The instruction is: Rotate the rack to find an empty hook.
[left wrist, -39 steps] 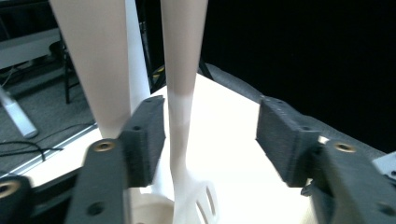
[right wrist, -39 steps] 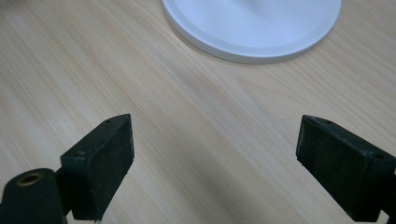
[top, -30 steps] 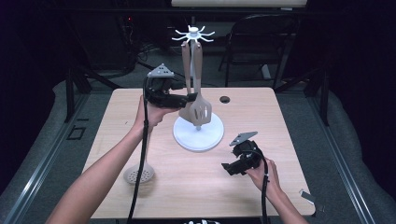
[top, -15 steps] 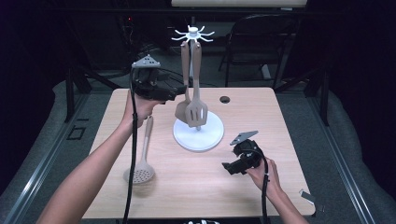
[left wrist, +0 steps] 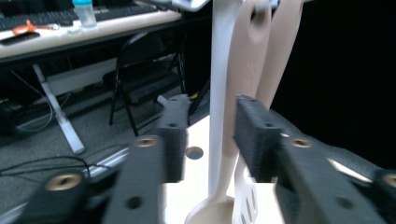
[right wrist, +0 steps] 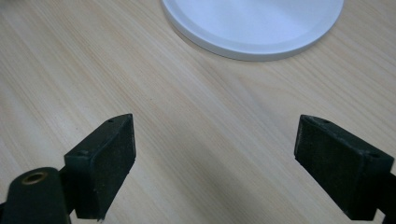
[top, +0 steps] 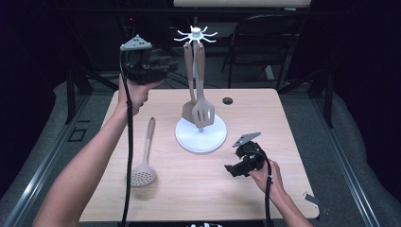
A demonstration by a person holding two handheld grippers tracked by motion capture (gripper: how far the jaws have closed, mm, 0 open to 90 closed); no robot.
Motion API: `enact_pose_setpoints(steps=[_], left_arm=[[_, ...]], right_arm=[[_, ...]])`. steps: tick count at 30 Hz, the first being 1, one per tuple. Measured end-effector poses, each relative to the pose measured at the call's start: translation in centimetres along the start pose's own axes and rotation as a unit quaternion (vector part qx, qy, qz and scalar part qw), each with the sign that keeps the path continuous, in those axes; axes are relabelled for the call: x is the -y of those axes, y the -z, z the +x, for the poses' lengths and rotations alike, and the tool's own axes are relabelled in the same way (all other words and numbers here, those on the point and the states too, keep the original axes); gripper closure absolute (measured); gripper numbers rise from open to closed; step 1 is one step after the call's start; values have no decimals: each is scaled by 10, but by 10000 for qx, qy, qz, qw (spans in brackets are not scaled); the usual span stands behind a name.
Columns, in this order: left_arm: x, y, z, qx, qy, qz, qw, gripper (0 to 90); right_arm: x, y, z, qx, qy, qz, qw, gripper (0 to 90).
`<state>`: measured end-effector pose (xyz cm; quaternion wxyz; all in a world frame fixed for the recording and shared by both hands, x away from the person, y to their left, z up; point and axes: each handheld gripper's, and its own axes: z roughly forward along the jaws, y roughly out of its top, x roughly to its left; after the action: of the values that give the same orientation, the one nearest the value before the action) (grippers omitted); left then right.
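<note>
A white utensil rack (top: 201, 137) stands mid-table, its pole topped by a ring of hooks (top: 195, 35). A beige slotted spatula (top: 204, 112) and a beige spoon (top: 188, 111) hang from it. A beige skimmer (top: 143, 163) lies flat on the table to the left. My left gripper (top: 171, 64) is held high, left of the hanging handles and apart from them. Its jaws have just been closing, with a gap still showing and nothing between them. Past the left gripper (left wrist: 210, 135) I see the pole and the handles (left wrist: 254, 56). My right gripper (top: 234, 169) rests open near the front right, facing the rack's base (right wrist: 252, 28).
A black grommet (top: 228, 100) sits in the tabletop behind the rack. A dark folding chair (top: 265, 42) stands beyond the far edge. The left gripper view shows a desk with a bottle (left wrist: 86, 11) in the background. Bare wood lies between the right gripper (right wrist: 215, 163) and the base.
My left gripper has drawn back from the hanging utensils, up and to the left. The spatula now hangs free and straighter. The skimmer on the table is uncovered. The right hand has stayed put.
</note>
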<state>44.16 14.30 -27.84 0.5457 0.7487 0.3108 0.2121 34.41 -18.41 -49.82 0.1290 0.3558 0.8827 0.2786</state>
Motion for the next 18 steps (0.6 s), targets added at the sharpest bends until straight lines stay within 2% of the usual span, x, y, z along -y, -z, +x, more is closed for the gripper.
enact_pose_setpoints(steps=[4,8,18], left_arm=[[-11,2,0,-110,-74,-149,9998,804],[-19,3,-2,-190,-163,-248,9994,874],[-28,-2,-3,-192,-216,-308,9991,897]], right_arm=[[0,0,-1,29,-9,-11,10000,123],[0,0,-1,6,34,32,10000,124],[0,0,-1,20,49,33,10000,127]])
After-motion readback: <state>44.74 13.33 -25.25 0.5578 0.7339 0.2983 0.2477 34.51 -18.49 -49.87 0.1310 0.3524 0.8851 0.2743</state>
